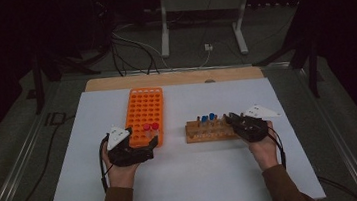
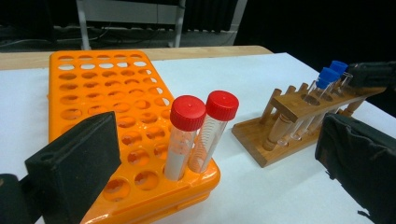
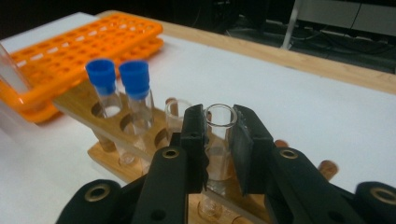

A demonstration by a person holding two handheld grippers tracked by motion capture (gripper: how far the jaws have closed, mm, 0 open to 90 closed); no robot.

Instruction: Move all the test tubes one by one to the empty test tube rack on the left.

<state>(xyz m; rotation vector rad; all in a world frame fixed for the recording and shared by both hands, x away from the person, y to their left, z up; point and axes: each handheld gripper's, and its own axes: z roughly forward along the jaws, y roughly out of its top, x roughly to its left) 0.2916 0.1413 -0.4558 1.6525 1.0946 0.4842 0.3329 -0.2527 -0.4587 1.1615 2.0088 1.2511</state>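
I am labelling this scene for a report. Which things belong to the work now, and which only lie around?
In the work:
- right gripper, shut on the open glass tube
- wooden rack
- blue-capped tubes

Lying about:
- orange rack
- red-capped tubes
- left gripper, open beside them

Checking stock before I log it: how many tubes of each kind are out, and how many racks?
Red-capped tubes in the orange rack: 2
Blue-capped tubes in the wooden rack: 2
Uncapped glass tubes: 2
Orange rack: 1
Wooden rack: 1
Total: 8
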